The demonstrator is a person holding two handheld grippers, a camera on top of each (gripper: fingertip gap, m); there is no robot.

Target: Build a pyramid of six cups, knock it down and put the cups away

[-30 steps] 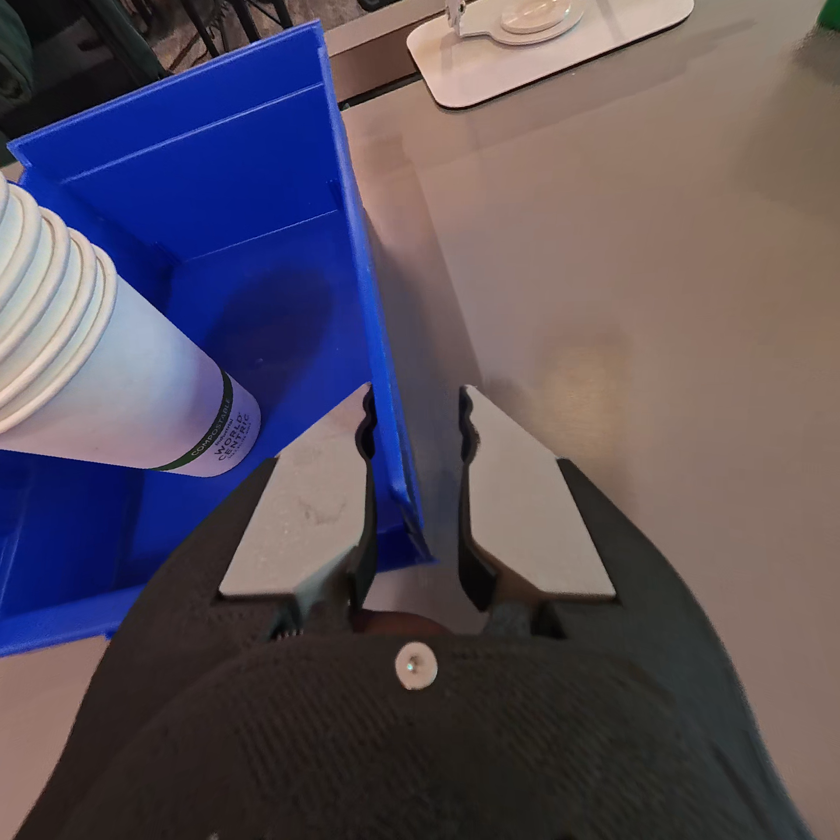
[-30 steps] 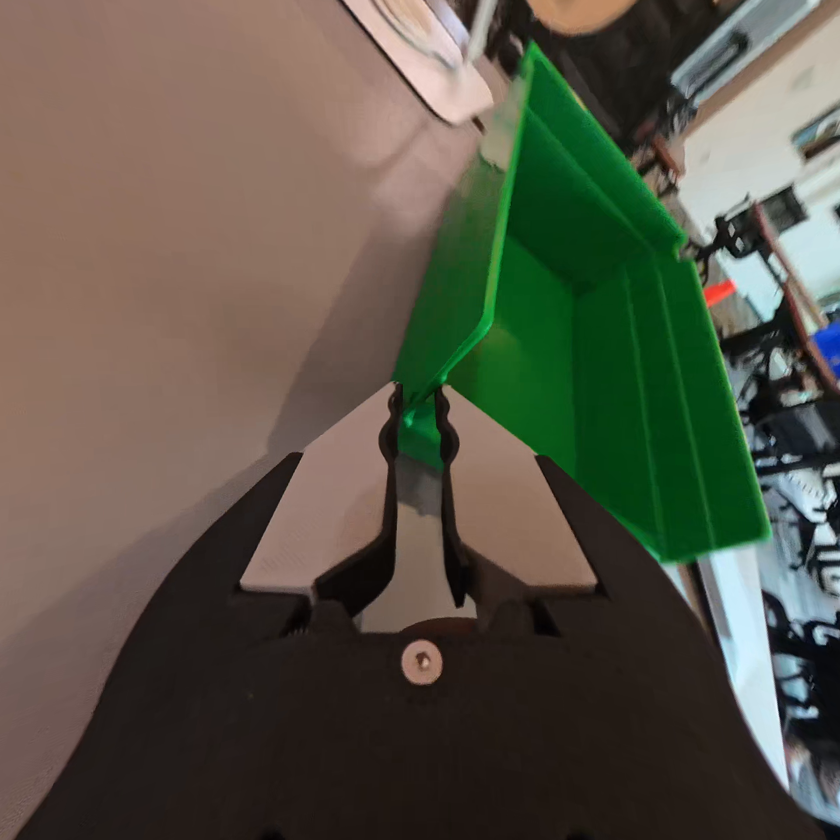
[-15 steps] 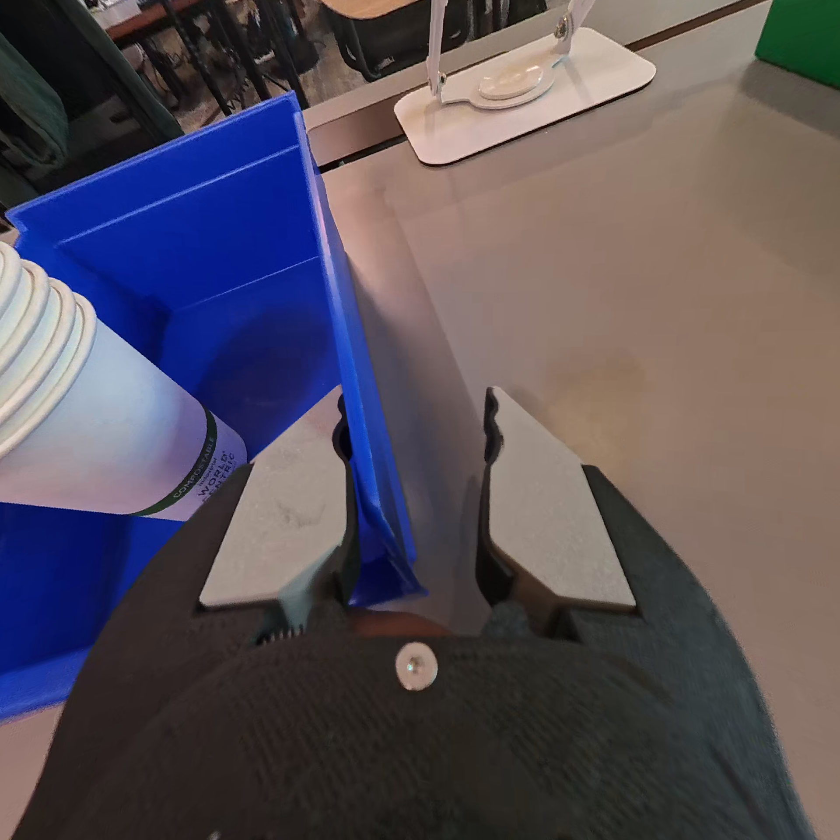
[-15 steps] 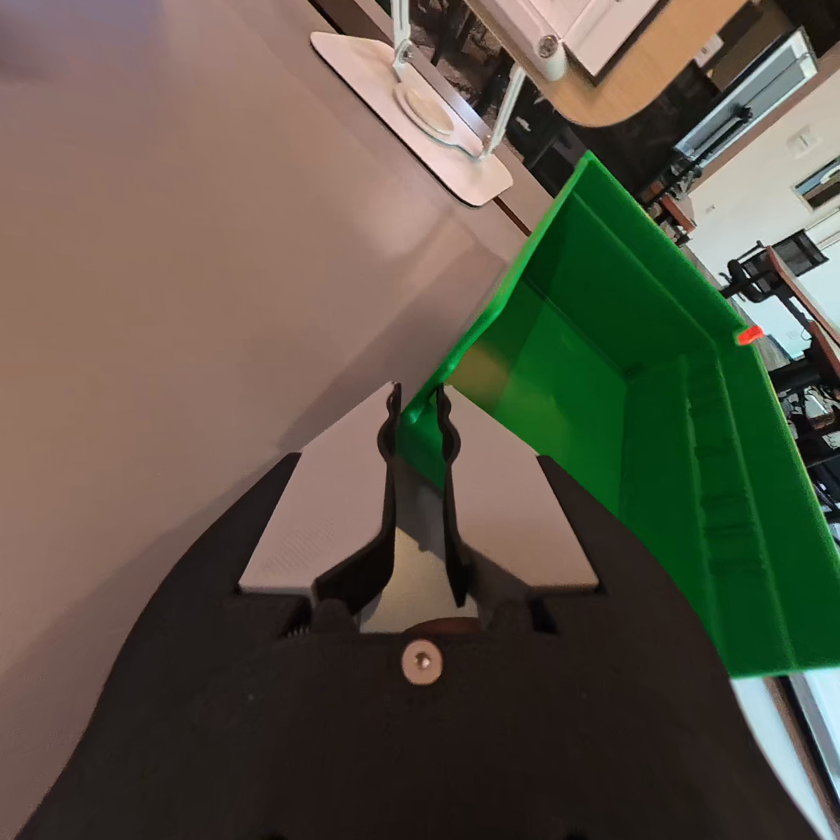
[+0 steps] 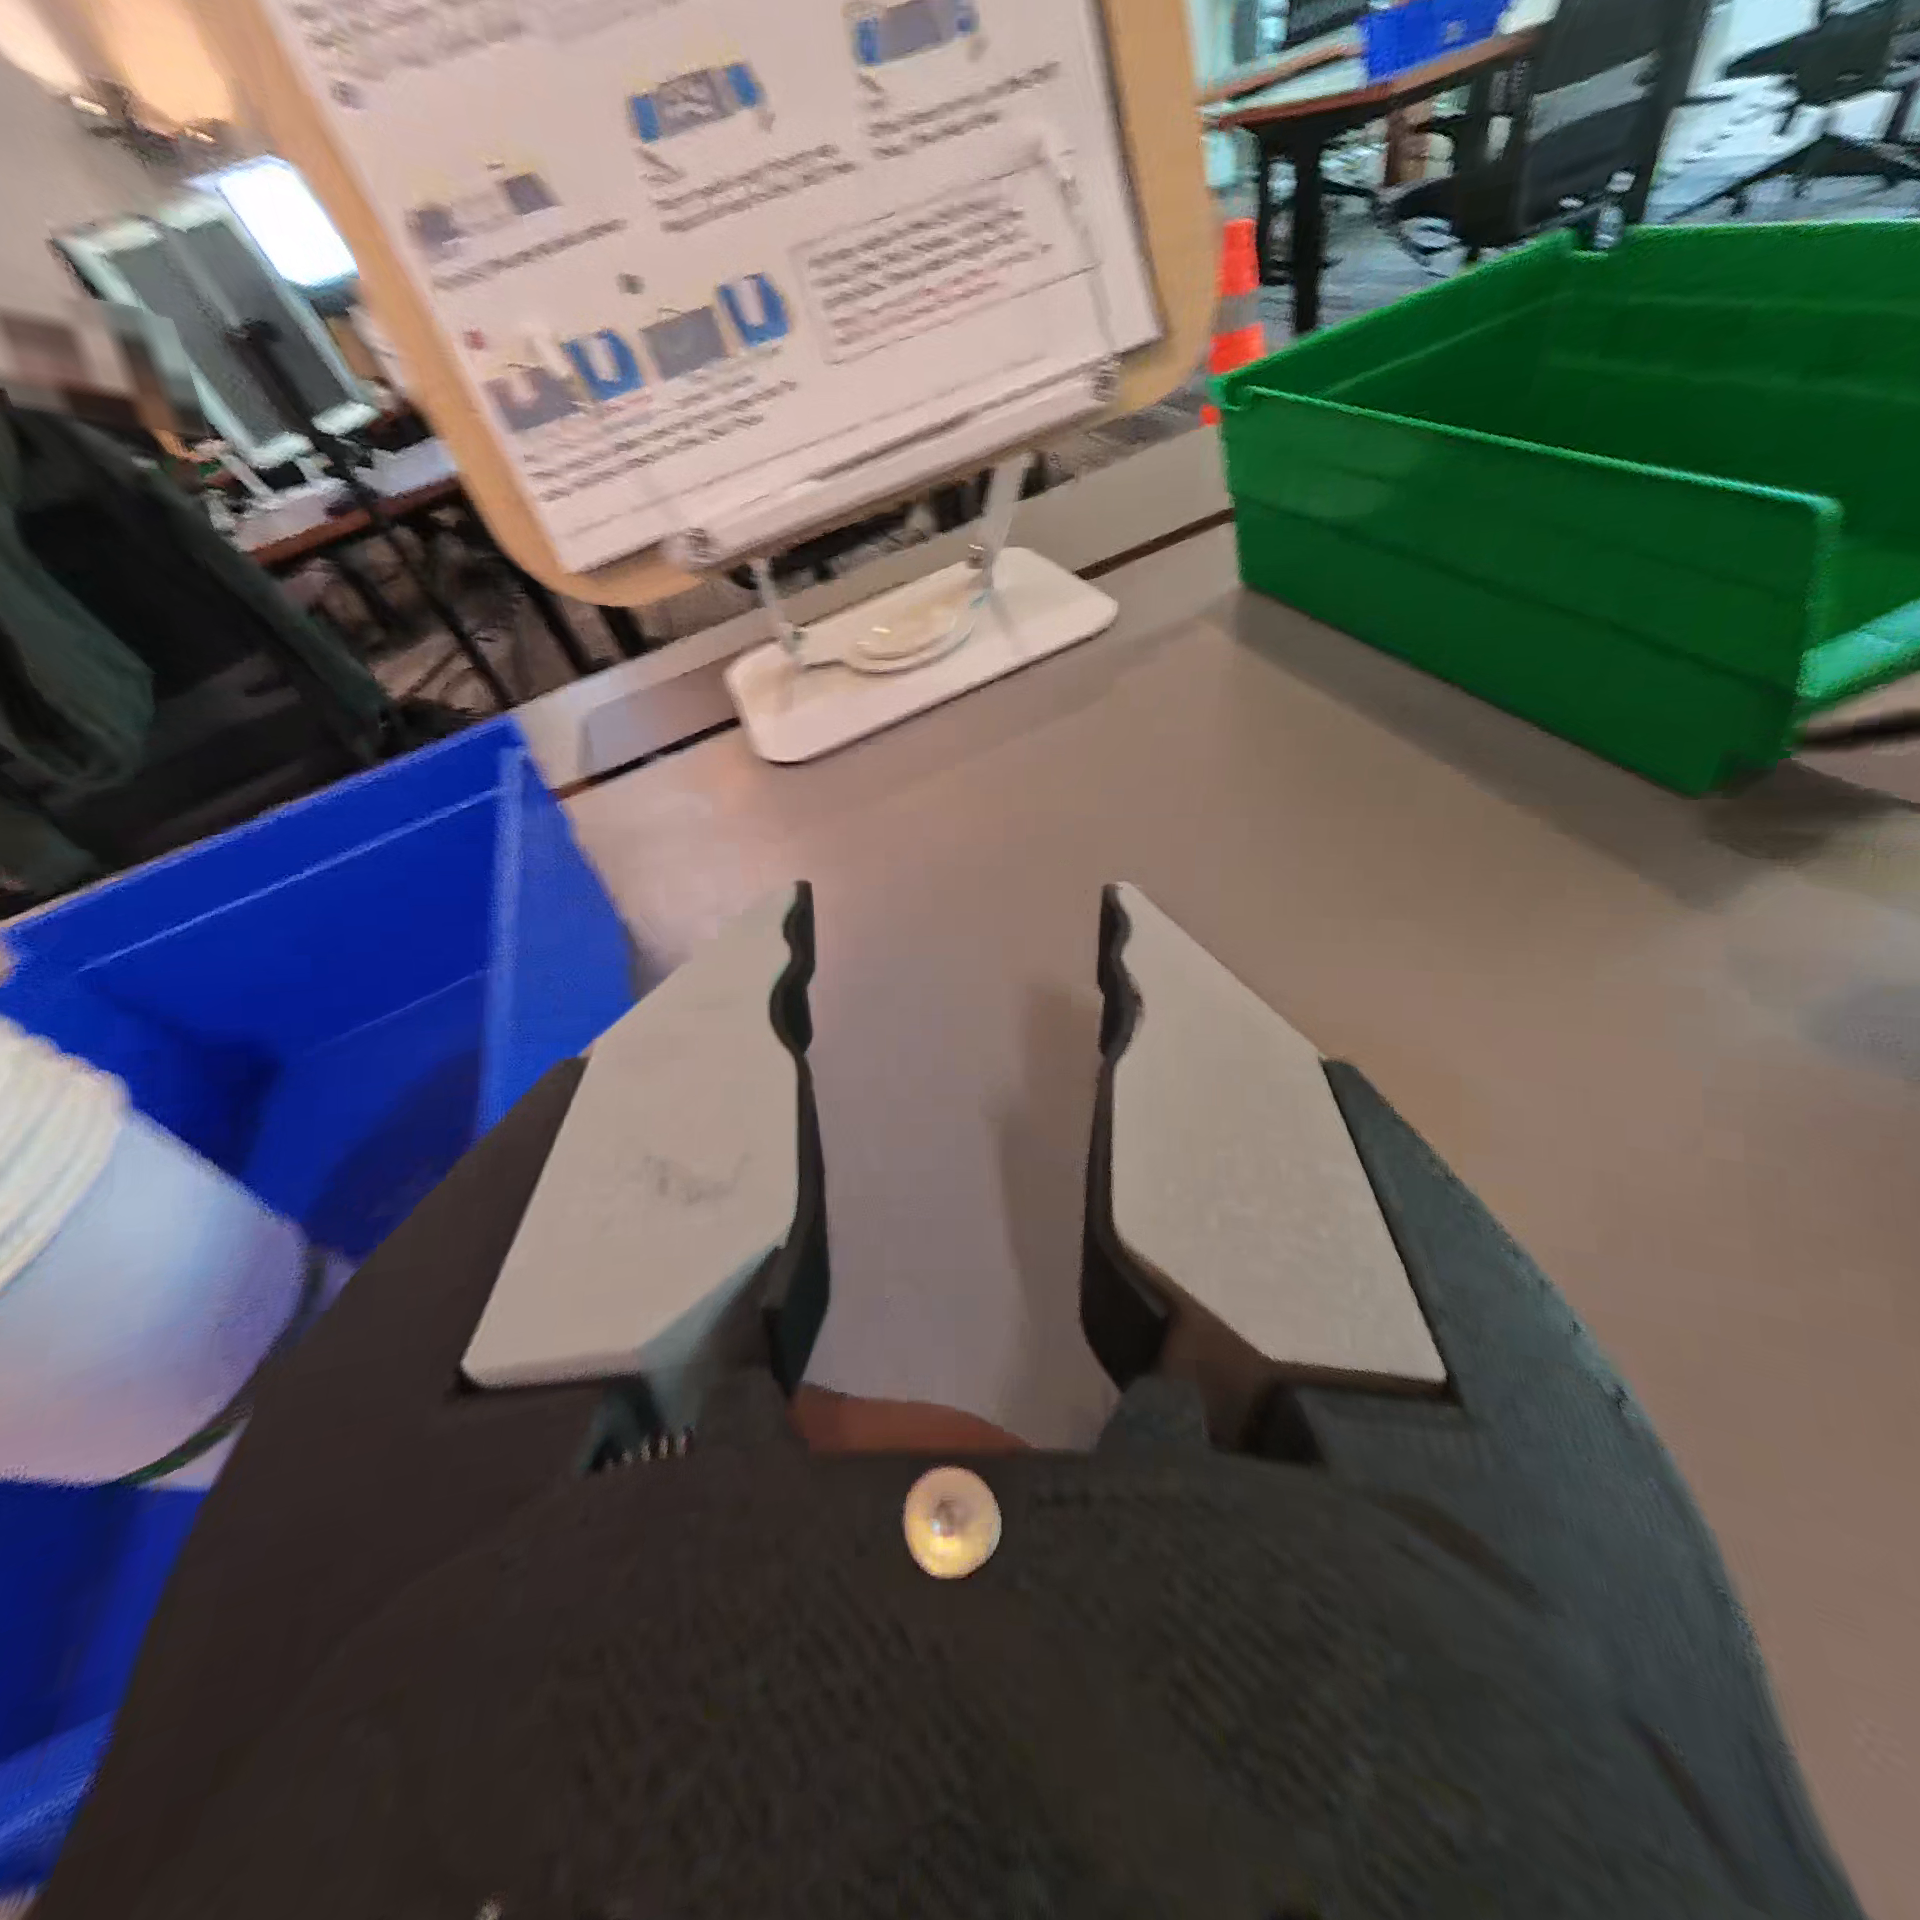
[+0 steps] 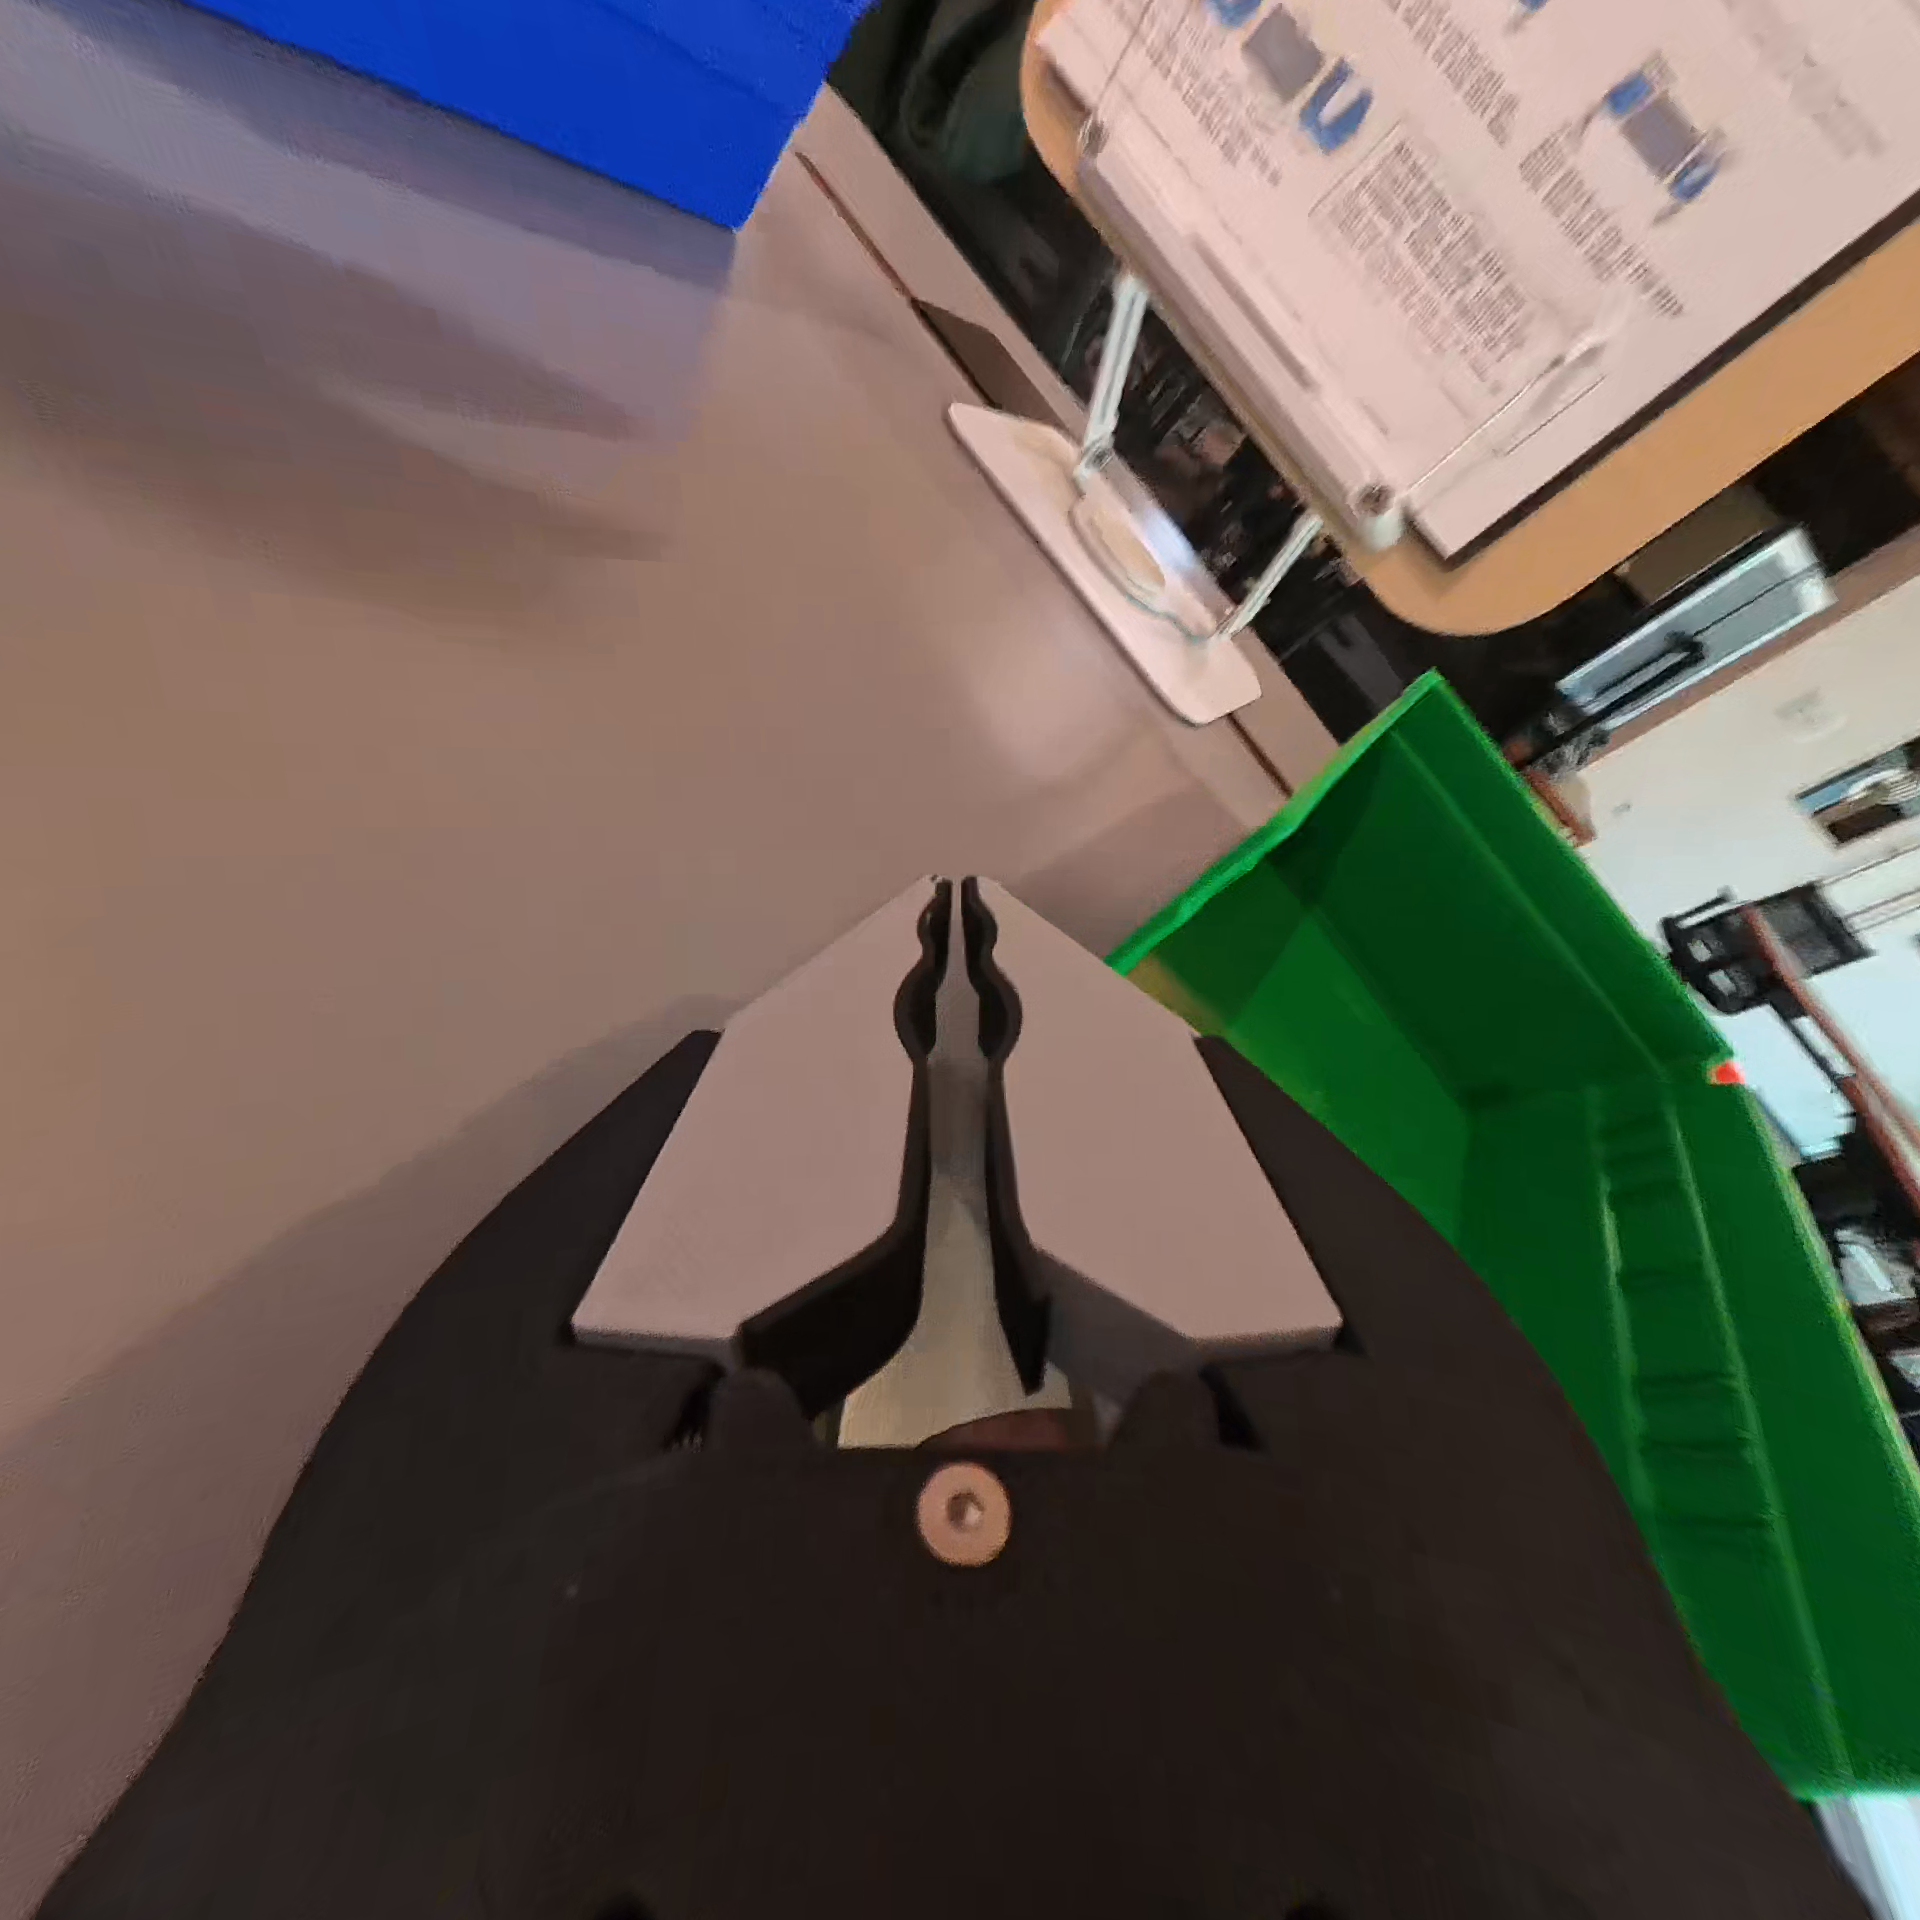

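Left gripper (image 5: 956, 914) released, empty, over bare grey worktop (image 5: 1351, 935) btwn blue plastic bin (image 5: 312, 997) w/ nested white paper cup stack (image 5: 94, 1278) and green plastic bin (image 5: 1507, 540). Right gripper (image 6: 954, 896) clenched, empty, beside the green bin's rim. Printed instruction sheet on stand (image 5: 748, 260) blurred.

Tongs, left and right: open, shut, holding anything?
Left tongs: open, holding nothing.
Right tongs: shut, holding nothing.
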